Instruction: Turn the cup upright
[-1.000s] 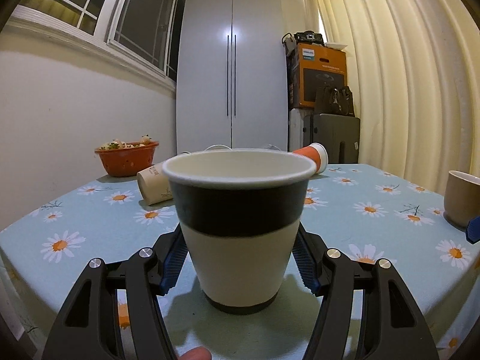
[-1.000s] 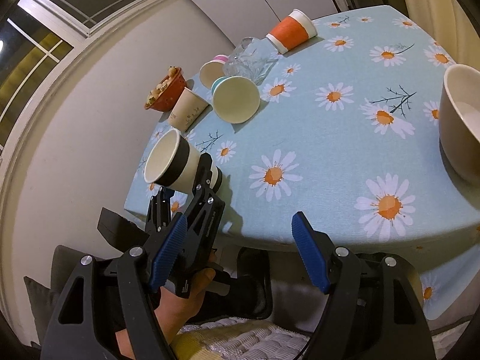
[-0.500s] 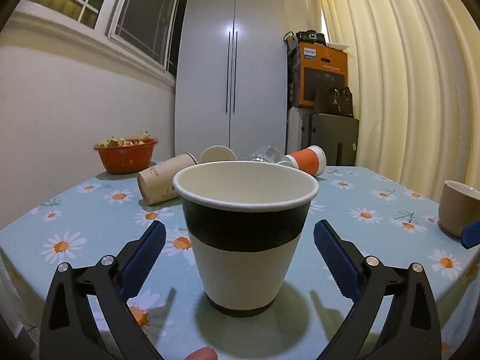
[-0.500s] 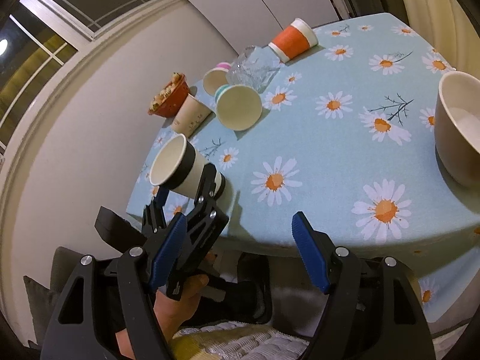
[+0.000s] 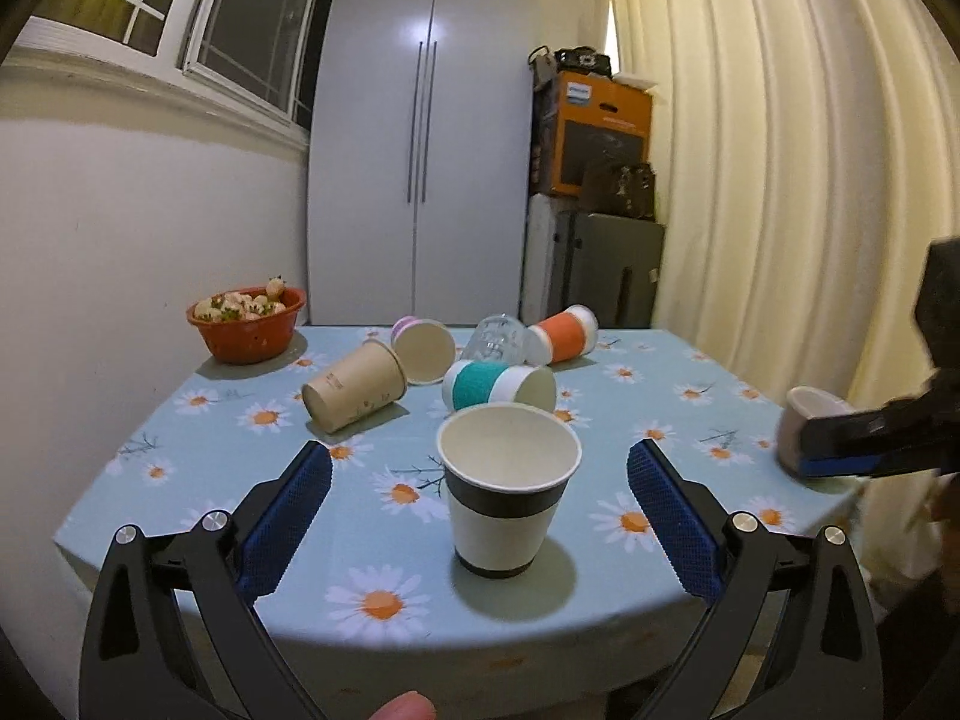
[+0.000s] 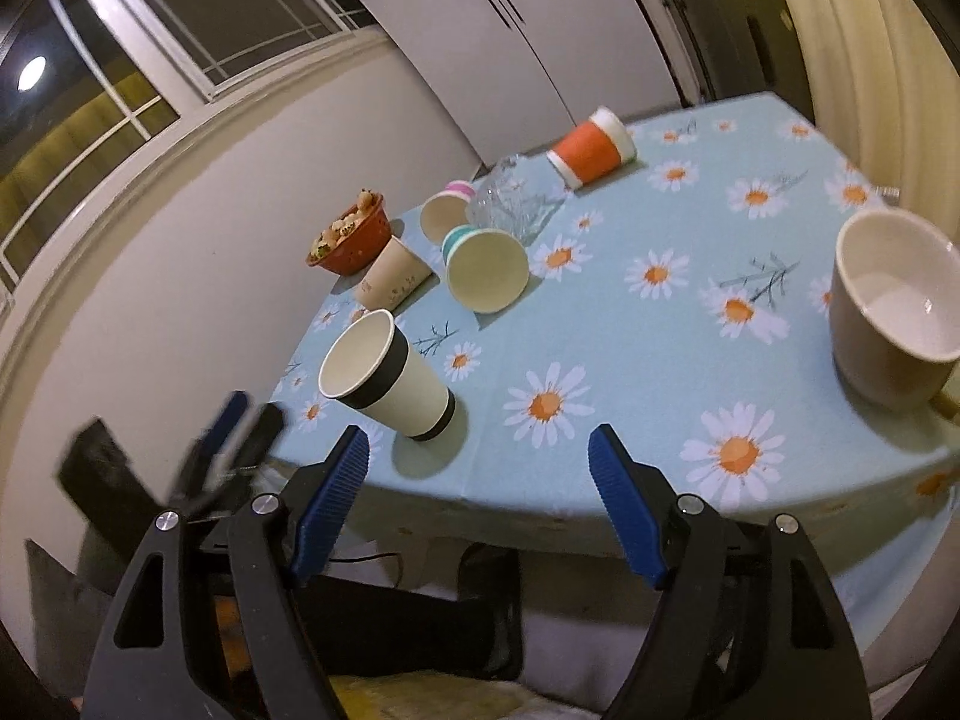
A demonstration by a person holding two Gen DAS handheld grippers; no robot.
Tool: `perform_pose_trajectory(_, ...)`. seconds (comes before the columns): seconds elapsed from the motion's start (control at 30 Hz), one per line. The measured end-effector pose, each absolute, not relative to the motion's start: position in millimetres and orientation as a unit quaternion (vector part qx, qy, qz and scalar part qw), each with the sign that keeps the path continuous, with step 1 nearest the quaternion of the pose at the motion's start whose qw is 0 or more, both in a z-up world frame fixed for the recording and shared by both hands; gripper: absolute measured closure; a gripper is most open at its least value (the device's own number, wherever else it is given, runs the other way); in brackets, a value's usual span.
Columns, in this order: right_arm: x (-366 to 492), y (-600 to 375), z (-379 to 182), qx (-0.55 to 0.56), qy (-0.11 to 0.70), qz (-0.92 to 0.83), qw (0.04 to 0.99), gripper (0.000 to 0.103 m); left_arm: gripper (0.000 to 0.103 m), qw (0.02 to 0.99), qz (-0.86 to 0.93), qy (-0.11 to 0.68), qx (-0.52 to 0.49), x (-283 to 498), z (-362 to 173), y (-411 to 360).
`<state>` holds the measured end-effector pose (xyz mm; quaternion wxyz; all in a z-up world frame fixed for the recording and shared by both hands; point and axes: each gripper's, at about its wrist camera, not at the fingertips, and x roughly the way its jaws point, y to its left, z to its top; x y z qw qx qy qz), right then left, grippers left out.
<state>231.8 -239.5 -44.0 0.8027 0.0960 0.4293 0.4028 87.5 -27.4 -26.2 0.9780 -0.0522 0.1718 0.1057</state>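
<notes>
A white paper cup with black bands (image 5: 504, 495) stands upright near the front edge of the daisy tablecloth (image 5: 198, 456); it also shows in the right wrist view (image 6: 390, 378). My left gripper (image 5: 477, 522) is open and empty, pulled back from the cup, which stands free between and beyond its blue pads (image 5: 285, 519). My right gripper (image 6: 480, 504) is open and empty, off the table's front edge. Several cups lie on their sides behind: a teal-banded cup (image 5: 498, 384), a tan cup (image 5: 354, 384), a pink-rimmed cup (image 5: 423, 349), an orange cup (image 5: 564, 333).
An overturned clear glass (image 5: 498, 339) lies among the cups. An orange bowl (image 5: 246, 324) of food sits at the back left by the wall. A beige mug (image 6: 894, 306) stands at the right edge. The right gripper's body shows at the right of the left wrist view (image 5: 882, 438).
My left gripper opened and let go of the black-banded cup, then drew back and up from it. The cup stays upright on the table. The right gripper shifted slightly.
</notes>
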Motion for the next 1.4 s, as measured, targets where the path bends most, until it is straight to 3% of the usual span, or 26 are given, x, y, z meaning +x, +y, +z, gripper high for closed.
perform_pose_trajectory(0.27,206,-230,-29,0.049,0.387,0.405,0.827,0.028,0.006,0.982,0.052,0.176,-0.047,38,20,-9)
perform_pose_trajectory(0.33,195,-229,-25,0.04,0.378,0.408,0.83,0.021,0.006,0.982,0.043,0.176,-0.043,27,27,-5)
perform_pose_trajectory(0.47,174,-229,-15,0.018,0.359,0.41,0.838,0.018,0.006,0.983,0.032,0.176,-0.044,12,36,1)
perform_pose_trajectory(0.53,161,-231,-8,-0.003,0.338,0.407,0.848,0.009,0.006,0.982,0.017,0.183,-0.053,6,36,3)
perform_pose_trajectory(0.6,148,-235,0,-0.029,0.308,0.398,0.864,0.005,0.006,0.98,0.009,0.19,-0.052,0,32,2)
perform_pose_trajectory(1.4,124,-242,-11,-0.087,0.254,0.37,0.889,0.005,0.006,0.972,0.028,0.228,-0.051,-9,1,0)
